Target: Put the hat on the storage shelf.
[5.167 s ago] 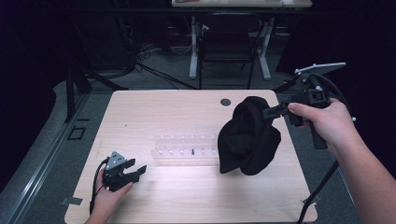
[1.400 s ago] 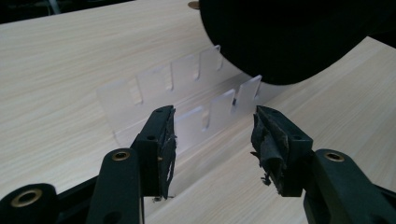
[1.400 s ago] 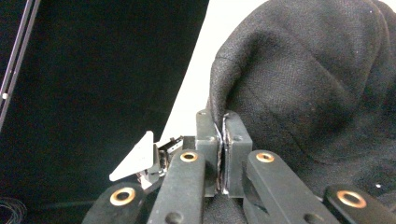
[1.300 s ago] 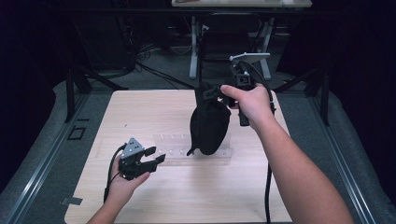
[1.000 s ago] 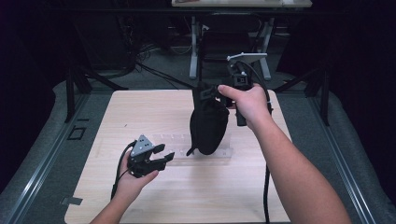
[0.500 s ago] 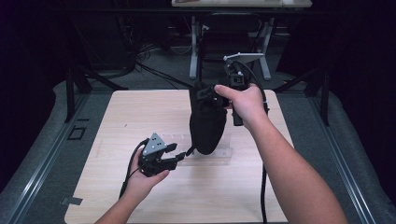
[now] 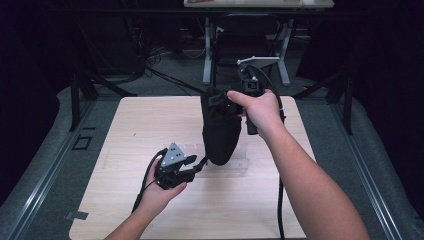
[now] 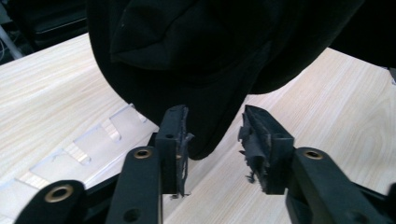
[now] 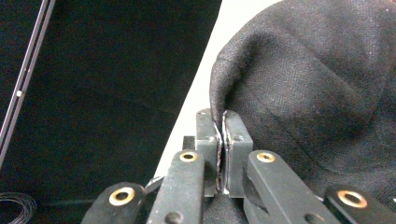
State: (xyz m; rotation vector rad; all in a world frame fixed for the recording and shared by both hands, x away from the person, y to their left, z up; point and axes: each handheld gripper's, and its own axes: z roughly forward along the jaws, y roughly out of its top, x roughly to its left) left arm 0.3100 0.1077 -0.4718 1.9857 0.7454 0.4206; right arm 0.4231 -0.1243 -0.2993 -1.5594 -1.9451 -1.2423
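Observation:
A black cloth point(image 7: 220, 131) hangs in a long bundle above the middle of the wooden table point(image 7: 125, 125). My right gripper point(image 7: 216, 99) is shut on a fold at its top edge; in the right gripper view the cloth point(image 9: 308, 88) is pinched between the two jaws point(image 9: 221, 149). My left gripper point(image 7: 199, 165) stands open just at the cloth's lower tip. In the left gripper view the hanging tip point(image 8: 205, 140) sits between and just beyond the spread jaws, with the gripper point(image 8: 215, 140) not closed on it.
A clear plastic rack point(image 7: 192, 150) with slots lies flat on the table under the cloth, also seen as the rack point(image 8: 84, 149) in the left gripper view. Dark floor, cables and desk legs point(image 7: 207, 55) lie beyond the far edge.
My right gripper carried the cloth from the table's right side toward the middle and lifted it. My left gripper moved right and forward, up to the cloth's lower tip.

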